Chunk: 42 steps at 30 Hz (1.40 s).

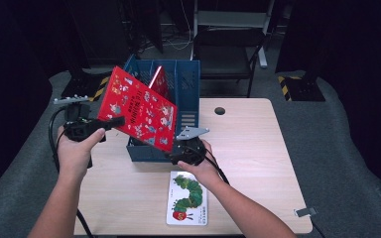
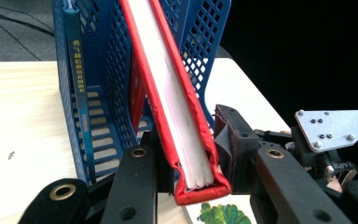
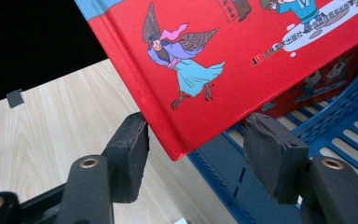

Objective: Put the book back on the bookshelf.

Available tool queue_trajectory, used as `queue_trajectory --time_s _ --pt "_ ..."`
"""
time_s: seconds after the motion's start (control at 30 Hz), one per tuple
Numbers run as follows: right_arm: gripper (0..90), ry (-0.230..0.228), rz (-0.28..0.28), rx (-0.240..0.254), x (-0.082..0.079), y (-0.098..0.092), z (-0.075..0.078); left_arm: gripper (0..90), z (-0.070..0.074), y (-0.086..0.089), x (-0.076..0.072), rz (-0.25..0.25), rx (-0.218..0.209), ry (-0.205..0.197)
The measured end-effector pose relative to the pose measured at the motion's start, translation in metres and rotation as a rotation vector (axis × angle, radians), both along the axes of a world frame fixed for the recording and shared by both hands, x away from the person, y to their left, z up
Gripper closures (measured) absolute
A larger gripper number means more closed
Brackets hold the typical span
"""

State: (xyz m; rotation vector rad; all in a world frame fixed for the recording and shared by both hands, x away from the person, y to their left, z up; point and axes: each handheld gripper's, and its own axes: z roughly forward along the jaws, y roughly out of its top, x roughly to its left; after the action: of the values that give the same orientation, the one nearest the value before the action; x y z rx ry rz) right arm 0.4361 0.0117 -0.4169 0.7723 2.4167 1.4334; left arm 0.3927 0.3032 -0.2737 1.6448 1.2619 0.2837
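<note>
A red picture book [image 1: 141,109] hangs tilted over the blue file rack [image 1: 188,84]. My left gripper [image 1: 110,122] is shut on its left edge. In the left gripper view the book [image 2: 168,88] runs edge-on between the jaws, white pages showing, with my left gripper [image 2: 186,154] clamped on its near end. My right gripper [image 1: 178,146] is by the book's lower right corner. In the right gripper view that corner [image 3: 177,144] sits between the pads of the right gripper [image 3: 198,149], which stands open across the cover's width.
The rack [image 2: 98,93] holds a second red book [image 1: 159,82] and a blue-spined book [image 2: 77,60]. A caterpillar picture book [image 1: 188,198] lies flat near the table's front edge. A small clip [image 1: 305,212] sits at the front right corner. A chair [image 1: 228,44] stands behind the table.
</note>
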Motion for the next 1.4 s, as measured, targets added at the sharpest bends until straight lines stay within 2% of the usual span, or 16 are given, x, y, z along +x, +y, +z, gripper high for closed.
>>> queue_trajectory --time_s 0.47,0.83,1.13,1.27,1.4 --pt "43.3 0.042 -0.023 0.011 0.015 0.001 -0.003 70.2 0.004 -0.016 0.002 0.043 0.057 -0.011" --pt "43.2 0.036 -0.032 -0.003 0.024 0.005 -0.005 70.6 0.005 -0.021 0.007 0.051 0.076 -0.009" --pt "43.1 0.035 -0.07 -0.035 0.027 0.009 -0.011 72.2 -0.002 -0.024 0.009 0.06 0.064 0.002" --pt "43.1 0.022 -0.094 -0.048 0.027 0.01 -0.012 72.6 -0.005 -0.023 0.011 0.068 0.037 0.011" --pt "42.6 0.017 -0.111 -0.051 0.029 0.011 -0.013 72.5 -0.006 -0.026 0.011 0.071 0.041 0.008"
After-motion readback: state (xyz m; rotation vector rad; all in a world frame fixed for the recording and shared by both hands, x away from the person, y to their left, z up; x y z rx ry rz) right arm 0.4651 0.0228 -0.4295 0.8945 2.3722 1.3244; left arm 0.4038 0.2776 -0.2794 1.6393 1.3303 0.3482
